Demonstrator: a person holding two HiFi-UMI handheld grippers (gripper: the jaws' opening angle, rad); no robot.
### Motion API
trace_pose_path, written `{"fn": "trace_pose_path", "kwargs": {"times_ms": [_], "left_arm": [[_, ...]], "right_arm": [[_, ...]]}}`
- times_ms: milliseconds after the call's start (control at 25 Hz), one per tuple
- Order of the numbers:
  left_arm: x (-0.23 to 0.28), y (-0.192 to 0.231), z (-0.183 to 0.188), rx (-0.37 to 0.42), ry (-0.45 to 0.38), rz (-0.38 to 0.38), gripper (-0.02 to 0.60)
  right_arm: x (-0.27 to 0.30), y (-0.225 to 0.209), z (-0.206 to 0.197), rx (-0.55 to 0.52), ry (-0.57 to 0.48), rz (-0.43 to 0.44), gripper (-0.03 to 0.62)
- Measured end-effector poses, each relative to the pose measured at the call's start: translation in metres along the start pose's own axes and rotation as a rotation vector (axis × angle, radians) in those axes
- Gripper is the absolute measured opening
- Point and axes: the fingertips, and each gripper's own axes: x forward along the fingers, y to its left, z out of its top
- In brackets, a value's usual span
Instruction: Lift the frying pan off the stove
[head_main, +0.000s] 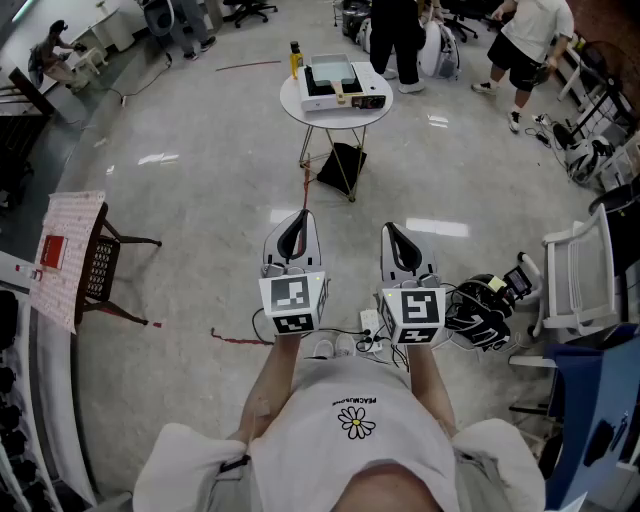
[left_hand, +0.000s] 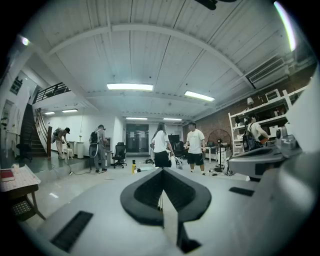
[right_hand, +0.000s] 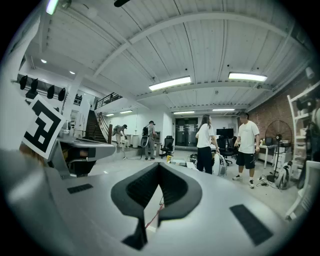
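Observation:
I see no frying pan or stove that I can name for sure. A round white table (head_main: 300, 102) stands several steps ahead and carries a white boxy appliance (head_main: 342, 84) and a yellow bottle (head_main: 296, 58). My left gripper (head_main: 293, 232) and right gripper (head_main: 400, 240) are held side by side at waist height over the floor, far short of the table. Both point toward it. Each has its black jaw tips pressed together with nothing between them. The shut tips also show in the left gripper view (left_hand: 162, 170) and the right gripper view (right_hand: 159, 165).
A wooden stand (head_main: 100, 270) with a red-patterned sheet is at my left. A white chair (head_main: 580, 270) and a black tangle of gear (head_main: 485, 312) lie at my right. Several people (head_main: 530, 40) stand behind the table. A red cable (head_main: 240, 338) runs across the floor.

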Motion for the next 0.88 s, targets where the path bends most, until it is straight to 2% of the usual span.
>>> {"fn": "trace_pose_path", "kwargs": {"times_ms": [160, 400, 880], "left_arm": [[0.010, -0.001, -0.004, 0.008, 0.020, -0.002, -0.002], [0.017, 0.000, -0.026, -0.011, 0.092, 0.008, -0.002], [0.037, -0.003, -0.041, -0.035, 0.108, 0.003, -0.002]], "right_arm": [[0.010, -0.003, -0.005, 0.004, 0.013, 0.010, 0.002], [0.018, -0.004, -0.027, 0.030, 0.076, 0.028, 0.002], [0.035, -0.024, -0.051, 0.127, 0.117, 0.041, 0.002]]}}
